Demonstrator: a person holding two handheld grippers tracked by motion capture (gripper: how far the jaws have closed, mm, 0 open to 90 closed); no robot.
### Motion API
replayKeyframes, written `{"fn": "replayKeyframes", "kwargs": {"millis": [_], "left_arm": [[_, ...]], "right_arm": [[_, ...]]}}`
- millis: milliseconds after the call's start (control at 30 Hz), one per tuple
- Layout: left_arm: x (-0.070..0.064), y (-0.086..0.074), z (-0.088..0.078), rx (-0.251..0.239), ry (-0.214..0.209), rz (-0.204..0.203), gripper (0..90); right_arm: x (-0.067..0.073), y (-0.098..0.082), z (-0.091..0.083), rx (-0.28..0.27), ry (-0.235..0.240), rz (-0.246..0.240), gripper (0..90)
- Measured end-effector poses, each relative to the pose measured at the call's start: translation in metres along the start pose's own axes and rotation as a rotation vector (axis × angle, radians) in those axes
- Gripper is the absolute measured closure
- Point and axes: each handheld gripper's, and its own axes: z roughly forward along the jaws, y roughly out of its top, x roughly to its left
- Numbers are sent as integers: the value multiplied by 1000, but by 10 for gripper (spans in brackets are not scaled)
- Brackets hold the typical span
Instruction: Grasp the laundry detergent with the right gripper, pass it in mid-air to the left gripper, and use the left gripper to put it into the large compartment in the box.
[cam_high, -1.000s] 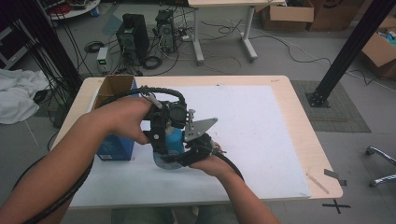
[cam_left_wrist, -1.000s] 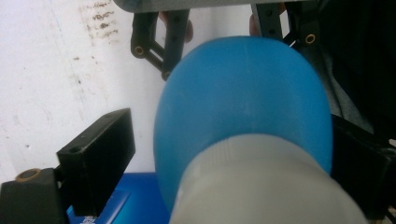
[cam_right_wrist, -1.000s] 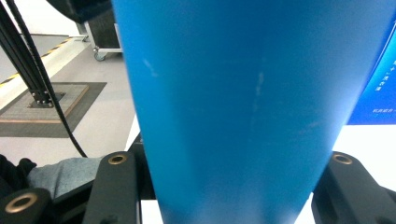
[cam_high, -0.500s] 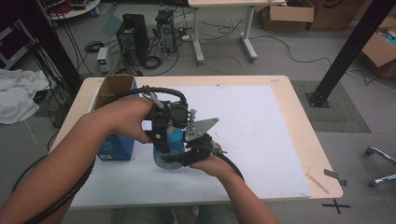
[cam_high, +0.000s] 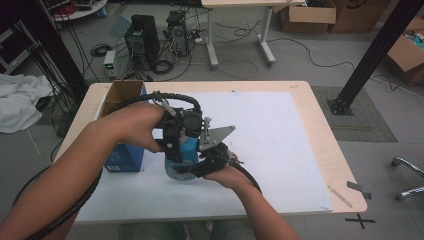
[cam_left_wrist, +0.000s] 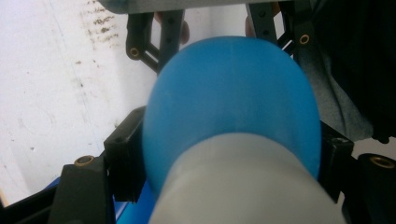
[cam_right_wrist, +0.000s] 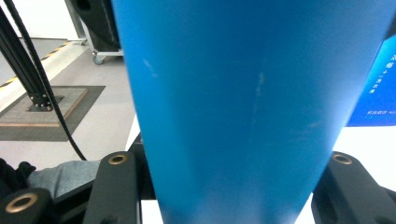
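You had little legible text here. Blue box (cam_right_wrist: 373, 74) at right edge of right gripper view carried white print, several short lines, too small and blurred to read. Same blue box (cam_high: 124, 159) in high view showed faint pale mark on its front, unreadable. Black cross mark (cam_high: 361, 220) sat taped on floor beside table.
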Motion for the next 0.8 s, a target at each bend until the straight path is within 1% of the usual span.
{"fn": "replayKeyframes", "kwargs": {"millis": [100,333,467,567,800], "left_arm": [[0,1,0,-1,-5,1,318],[1,1,1,2,1,-2,323],[1,1,1,-1,-1,-6,342],[1,1,1,8,-8,-4,367],[1,0,2,11,-8,-10,377]], "right_arm": [[0,0,-1,0,-4,1,460],[0,0,0,0,-2,4,461],[0,1,0,-1,2,3,460],[-1,0,0,-5,-2,-1,460],[-1,0,2,-4,0,-2,460]]}}
